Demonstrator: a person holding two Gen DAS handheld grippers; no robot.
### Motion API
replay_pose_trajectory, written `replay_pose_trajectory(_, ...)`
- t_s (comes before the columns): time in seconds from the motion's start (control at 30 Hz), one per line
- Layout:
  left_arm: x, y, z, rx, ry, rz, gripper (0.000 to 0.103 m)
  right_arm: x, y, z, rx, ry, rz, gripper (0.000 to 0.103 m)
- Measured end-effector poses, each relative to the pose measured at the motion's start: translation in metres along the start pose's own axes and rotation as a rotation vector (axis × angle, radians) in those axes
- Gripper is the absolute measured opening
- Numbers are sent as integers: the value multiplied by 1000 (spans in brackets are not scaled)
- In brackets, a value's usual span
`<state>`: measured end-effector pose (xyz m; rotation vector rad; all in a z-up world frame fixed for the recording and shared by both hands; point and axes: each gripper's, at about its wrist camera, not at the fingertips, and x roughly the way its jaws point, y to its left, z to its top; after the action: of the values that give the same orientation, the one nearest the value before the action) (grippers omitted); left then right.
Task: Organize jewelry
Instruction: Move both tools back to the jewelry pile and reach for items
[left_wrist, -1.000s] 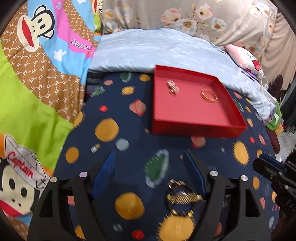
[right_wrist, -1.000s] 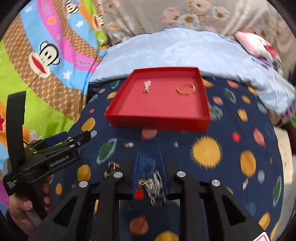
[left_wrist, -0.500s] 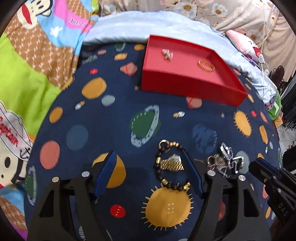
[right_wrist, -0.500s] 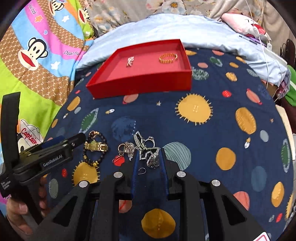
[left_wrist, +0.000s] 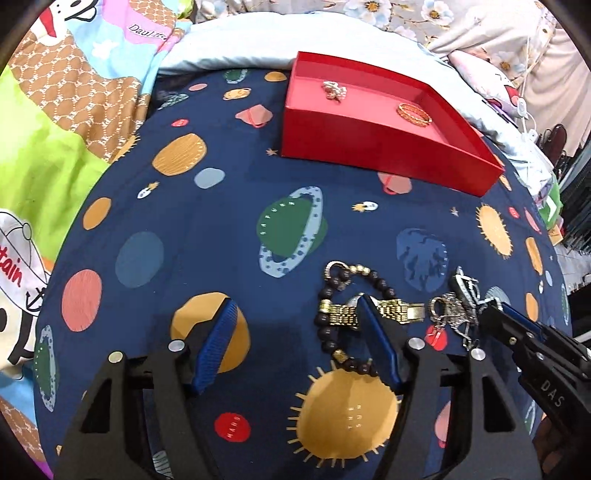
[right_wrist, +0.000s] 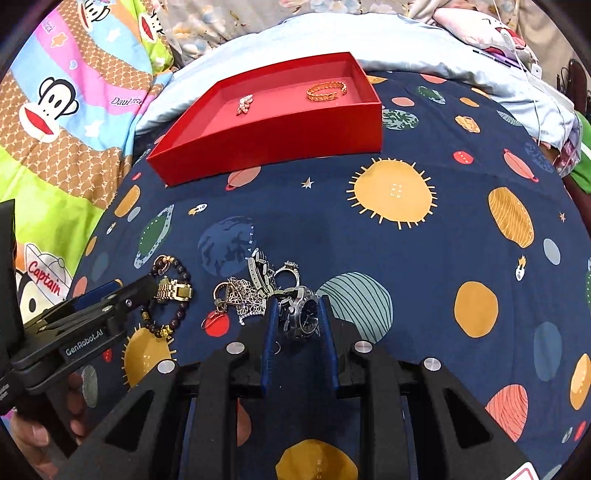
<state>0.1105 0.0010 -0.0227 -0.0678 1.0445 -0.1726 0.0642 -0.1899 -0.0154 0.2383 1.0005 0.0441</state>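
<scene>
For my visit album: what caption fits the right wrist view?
Right tool straddling a dark-faced watch in a jewelry pile on planet-print cloth, red tray beyond.

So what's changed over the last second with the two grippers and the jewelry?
Both grippers dropped toward the space-print blanket. The right gripper, earlier shut on a silver piece, now has jaws parted around the silver wristwatch. The left gripper stays open, one jaw over the dark beaded bracelet. The red tray keeps its two pieces.

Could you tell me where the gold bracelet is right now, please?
The gold bracelet lies inside the red tray, toward its far right corner, right of the small silver brooch.
</scene>
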Motion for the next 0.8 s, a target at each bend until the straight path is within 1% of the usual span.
replay_pose_trajectory(0.03, -1, -1, 0, 0, 2, -8, 63, 0, -1, 0, 3, 1, 1, 18)
replay_pose_trajectory(0.07, -2, -3, -1, 2, 5, -25, 63, -1, -1, 0, 1, 0, 2, 13)
replay_pose_trajectory(0.1, -3, -5, -1, 2, 8, -41, 63, -2, -2, 0, -1, 0, 2, 11)
replay_pose_trajectory(0.17, -4, -9, -3, 3, 15, -55, 63, -5, -3, 0, -1, -5, 1, 9)
replay_pose_trajectory(0.33, -12, -23, -6, 29, 2, -96, 63, -12, -9, -4, 17, -14, 7, 8)
replay_pose_trajectory(0.5, -12, -37, -8, 60, 15, -117, 63, -20, -17, -6, 31, -25, 0, 7)
replay_pose_trajectory(0.57, -11, -40, -10, 51, 24, -122, 60, -22, -20, -7, 35, -24, -2, 7)
replay_pose_trajectory(0.67, -10, -40, -9, 16, 19, -116, 60, -22, -22, -9, 43, -20, 2, 7)
replay_pose_trajectory(0.7, -9, -39, -7, 4, 16, -101, 59, -22, -23, -10, 45, -20, 5, 7)
replay_pose_trajectory(0.73, -8, -40, -5, 1, 11, -80, 57, -21, -23, -10, 47, -20, 7, 7)
replay_pose_trajectory(0.77, -5, -41, -3, 4, 8, -41, 53, -21, -23, -10, 47, -20, 9, 7)
replay_pose_trajectory(0.8, -1, -41, -2, 3, 12, -13, 52, -21, -23, -10, 48, -19, 11, 7)
